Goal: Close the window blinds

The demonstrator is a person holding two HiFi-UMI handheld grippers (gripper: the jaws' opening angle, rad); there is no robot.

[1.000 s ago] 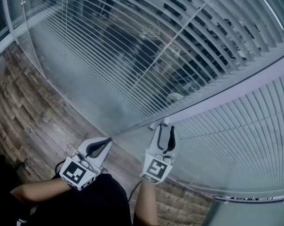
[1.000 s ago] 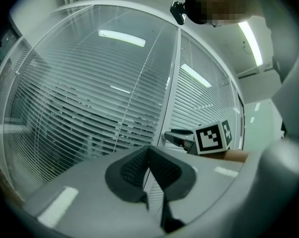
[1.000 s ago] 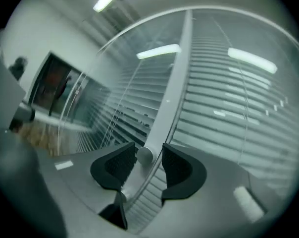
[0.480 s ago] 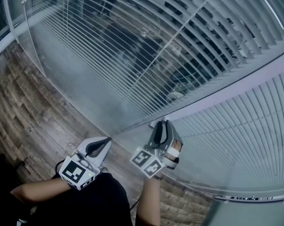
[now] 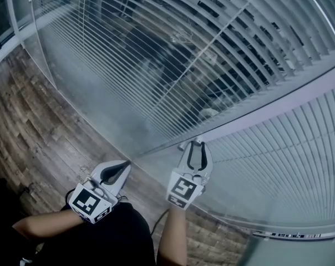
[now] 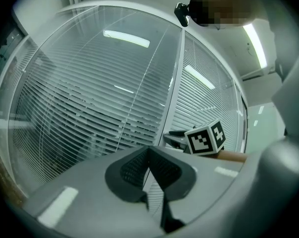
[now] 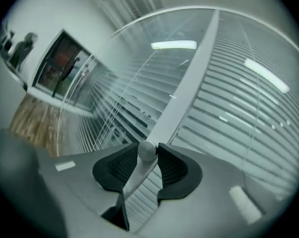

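Note:
The slatted blinds hang behind glass; the left panel's slats are tilted part open, while the right panel looks flat and pale. A grey frame bar runs between the panels. A small round knob sticks out at the bar's lower end. My right gripper has just been closing, and its pads now press on the knob from both sides. My left gripper hangs shut and empty to the left, tips near the glass. The left gripper view shows its jaws meeting, with the right gripper's marker cube beyond.
A second small round knob sits just left of the gripped one. Wood plank floor lies at lower left, below the glass wall. Ceiling lights reflect in the glass. The person's forearms reach in from the bottom edge.
The right gripper rolled onto its side half a second ago and has rolled back flat. Its jaws have narrowed around the knob. The left gripper has stayed put.

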